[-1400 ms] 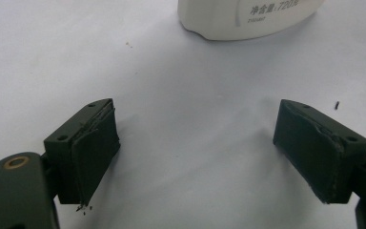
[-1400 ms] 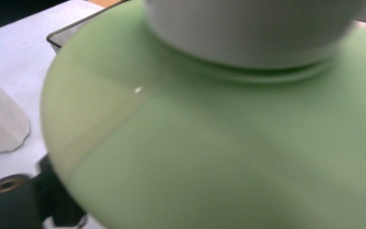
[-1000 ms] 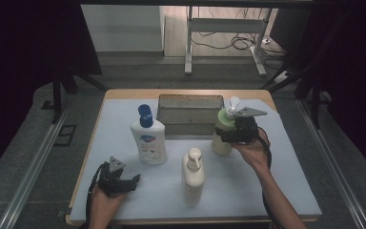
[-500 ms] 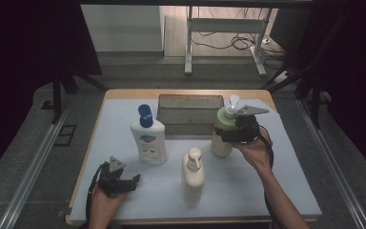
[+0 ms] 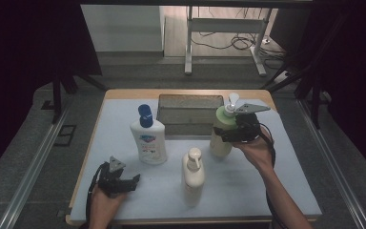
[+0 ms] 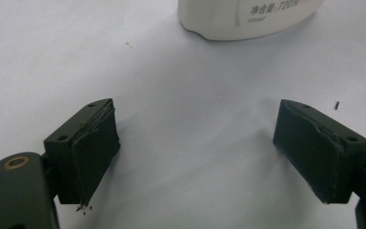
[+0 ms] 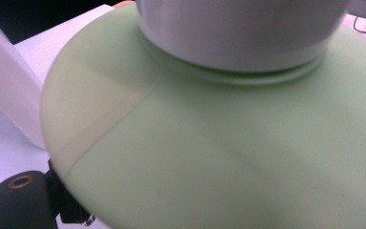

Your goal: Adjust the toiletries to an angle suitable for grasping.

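A pale green pump bottle with a white pump head stands upright at the right of the mat. My right gripper is shut on its upper body from the right side. In the right gripper view the green bottle's shoulder and white collar sit right against the camera, hiding the jaws. Whether its base touches the mat I cannot tell. My left gripper rests low at the mat's front left, open, with nothing between its pads.
A white bottle with a blue cap stands left of centre; its base lies just ahead of the left jaws. A cream pump bottle stands at front centre. A dark tray sits at the back of the pale mat.
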{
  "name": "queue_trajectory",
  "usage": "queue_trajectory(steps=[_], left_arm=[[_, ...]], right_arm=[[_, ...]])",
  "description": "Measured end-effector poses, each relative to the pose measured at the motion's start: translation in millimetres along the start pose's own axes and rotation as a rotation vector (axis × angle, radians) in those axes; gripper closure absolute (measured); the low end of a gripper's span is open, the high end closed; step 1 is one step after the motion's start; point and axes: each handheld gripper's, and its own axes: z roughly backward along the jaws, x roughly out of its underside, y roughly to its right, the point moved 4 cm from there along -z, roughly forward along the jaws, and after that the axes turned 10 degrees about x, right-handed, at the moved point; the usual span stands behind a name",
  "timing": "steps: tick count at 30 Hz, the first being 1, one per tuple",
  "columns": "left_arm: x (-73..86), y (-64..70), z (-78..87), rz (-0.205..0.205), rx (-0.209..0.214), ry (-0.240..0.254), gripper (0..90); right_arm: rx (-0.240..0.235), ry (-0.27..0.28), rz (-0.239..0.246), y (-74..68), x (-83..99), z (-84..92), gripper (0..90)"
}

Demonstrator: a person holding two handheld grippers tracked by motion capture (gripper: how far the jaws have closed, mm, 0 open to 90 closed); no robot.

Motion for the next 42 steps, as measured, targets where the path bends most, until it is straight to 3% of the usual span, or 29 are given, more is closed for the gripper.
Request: queue_trajectory(steps=[20, 42], left_arm=[[-0.1, -0.3, 0.0, -0.002, 0.000, 0.000, 14.8], [-0.1, -0.1, -0.3, 0.002, 0.002, 0.004, 14.8]], right_arm=[[-0.058, 0.011, 0.031, -20.9, -24.9, 5.0, 12.5], [-0.121, 0.021, 0.039, -44.2, -55.9, -10.1, 12.5]])
